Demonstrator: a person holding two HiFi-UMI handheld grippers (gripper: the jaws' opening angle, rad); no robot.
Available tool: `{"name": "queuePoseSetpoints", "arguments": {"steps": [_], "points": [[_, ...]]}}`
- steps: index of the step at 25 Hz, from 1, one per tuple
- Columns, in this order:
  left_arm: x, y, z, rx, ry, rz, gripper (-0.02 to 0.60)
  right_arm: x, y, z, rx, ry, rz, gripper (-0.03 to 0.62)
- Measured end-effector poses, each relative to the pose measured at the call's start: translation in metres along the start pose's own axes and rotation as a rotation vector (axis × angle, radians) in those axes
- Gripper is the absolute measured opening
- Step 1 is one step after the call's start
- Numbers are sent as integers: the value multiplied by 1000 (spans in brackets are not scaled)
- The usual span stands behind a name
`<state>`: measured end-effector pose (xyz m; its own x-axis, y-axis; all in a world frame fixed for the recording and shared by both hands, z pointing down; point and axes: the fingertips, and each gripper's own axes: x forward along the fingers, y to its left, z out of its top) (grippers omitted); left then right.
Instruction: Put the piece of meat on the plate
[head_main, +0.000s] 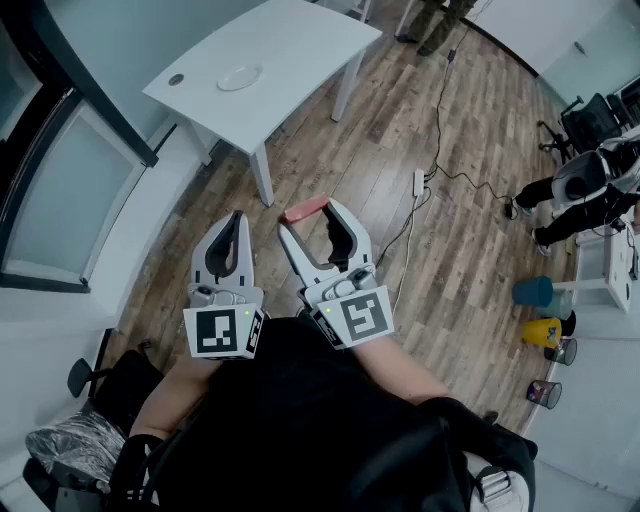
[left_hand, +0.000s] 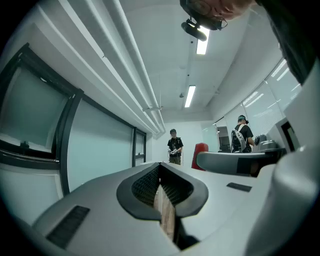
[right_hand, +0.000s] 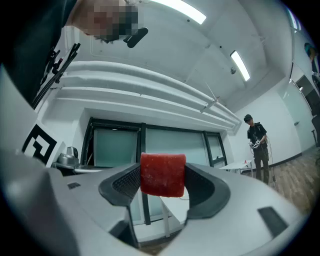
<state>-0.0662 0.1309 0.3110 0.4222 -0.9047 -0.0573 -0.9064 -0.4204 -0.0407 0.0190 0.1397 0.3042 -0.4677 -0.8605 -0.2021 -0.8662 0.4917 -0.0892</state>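
Meat (right_hand: 162, 174) is a red slab, pinched at the tips of the right gripper (head_main: 308, 216). The jaws are spread wide around it and press on both sides. So it's up in the air over the wood floor (head_main: 470, 240), not resting on anything. The left gripper (head_main: 236, 222) sits just beside it at 9 o'clock, jaws closed together with nothing in them. The white plate (head_main: 240, 77) is on the white table (head_main: 300, 40), at roughly 11 o'clock from the meat in the head view, well apart. A person (right_hand: 258, 145) stands far back in the room.
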Motion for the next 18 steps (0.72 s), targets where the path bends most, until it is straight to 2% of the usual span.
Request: {"name": "queuePoseSetpoints", "arguments": {"steps": [5,12,18], "points": [[-3,-12,2,23,-3,-5,3,-9,-6,-2,-1,14,3,276],[-6,-11,-9,27,22,22,3,-15,-3,-12,39,36,48,276],[-5,-23,-13,22,36,28,3,-21,-16,-9,51,26,45,276]]}}
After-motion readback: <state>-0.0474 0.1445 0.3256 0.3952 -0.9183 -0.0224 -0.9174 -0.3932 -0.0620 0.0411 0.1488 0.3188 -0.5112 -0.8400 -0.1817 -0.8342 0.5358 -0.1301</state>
